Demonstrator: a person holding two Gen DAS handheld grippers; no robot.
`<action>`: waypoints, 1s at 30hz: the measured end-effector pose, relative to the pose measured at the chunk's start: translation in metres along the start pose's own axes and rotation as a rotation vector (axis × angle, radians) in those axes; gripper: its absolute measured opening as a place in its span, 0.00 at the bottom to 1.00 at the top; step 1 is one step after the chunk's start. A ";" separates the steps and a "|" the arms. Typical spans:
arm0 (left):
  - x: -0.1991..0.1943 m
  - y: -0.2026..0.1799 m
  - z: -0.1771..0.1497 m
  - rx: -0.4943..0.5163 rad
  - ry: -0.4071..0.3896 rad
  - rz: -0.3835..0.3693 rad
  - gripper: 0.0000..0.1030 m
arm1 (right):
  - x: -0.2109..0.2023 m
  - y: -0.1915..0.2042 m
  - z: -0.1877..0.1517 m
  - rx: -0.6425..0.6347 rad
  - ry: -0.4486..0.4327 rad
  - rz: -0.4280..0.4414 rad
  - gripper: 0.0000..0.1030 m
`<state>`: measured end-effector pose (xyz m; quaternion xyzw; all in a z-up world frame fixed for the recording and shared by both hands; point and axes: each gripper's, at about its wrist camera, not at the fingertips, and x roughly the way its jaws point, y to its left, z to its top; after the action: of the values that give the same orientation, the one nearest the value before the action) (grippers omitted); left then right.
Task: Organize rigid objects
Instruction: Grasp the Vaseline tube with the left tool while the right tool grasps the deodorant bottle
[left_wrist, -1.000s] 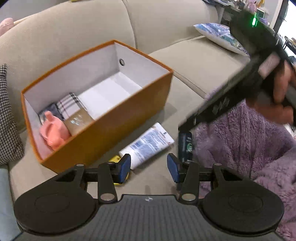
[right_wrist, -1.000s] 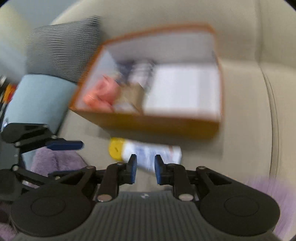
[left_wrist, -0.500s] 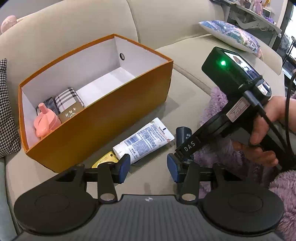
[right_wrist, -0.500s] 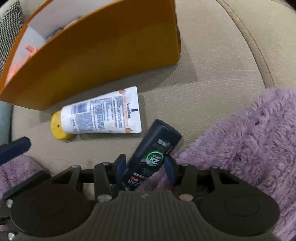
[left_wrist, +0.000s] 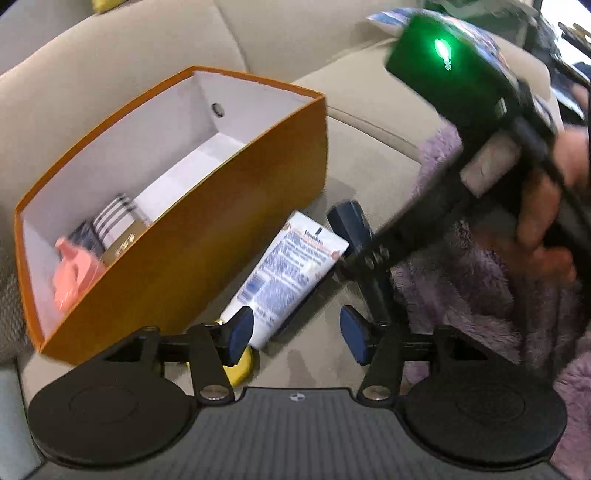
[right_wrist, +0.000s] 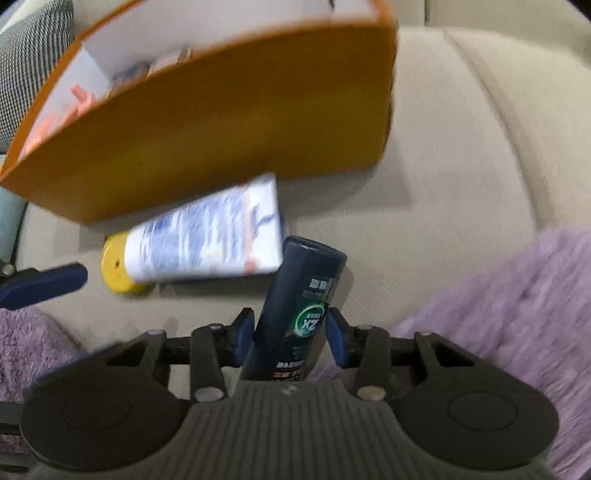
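An orange box (left_wrist: 192, 254) with a white inside stands on the beige sofa; it also shows in the right wrist view (right_wrist: 221, 122). In it lie a pink toy (left_wrist: 74, 273), a striped item and a dark item. A white lotion tube with a yellow cap (left_wrist: 291, 273) (right_wrist: 207, 240) lies in front of the box. My right gripper (right_wrist: 290, 332) is shut on a dark blue bottle (right_wrist: 299, 314) (left_wrist: 351, 225) and holds it beside the tube. My left gripper (left_wrist: 295, 330) is open and empty just above the tube's cap end.
A purple fluffy blanket (left_wrist: 498, 295) (right_wrist: 498, 306) covers the sofa seat to the right. A checked cushion (right_wrist: 29, 55) lies left of the box. A patterned pillow (left_wrist: 391, 18) lies on the far seat.
My right gripper has closed on the dark bottle and lifted it slightly toward the tube. My left gripper has moved closer to the tube and stayed open.
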<state>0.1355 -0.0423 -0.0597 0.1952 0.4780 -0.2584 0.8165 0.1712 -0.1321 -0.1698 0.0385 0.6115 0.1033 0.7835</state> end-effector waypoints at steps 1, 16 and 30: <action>0.005 -0.003 0.003 0.024 0.002 0.006 0.63 | 0.000 -0.003 0.003 0.005 -0.002 0.004 0.42; 0.072 -0.054 0.010 0.411 0.109 0.254 0.58 | -0.009 -0.035 0.016 0.076 0.039 0.105 0.47; 0.027 -0.012 0.004 -0.042 0.036 0.131 0.49 | -0.006 -0.053 0.007 0.133 0.017 0.193 0.41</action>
<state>0.1423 -0.0605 -0.0822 0.2136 0.4841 -0.1907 0.8268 0.1830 -0.1844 -0.1724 0.1479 0.6172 0.1378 0.7604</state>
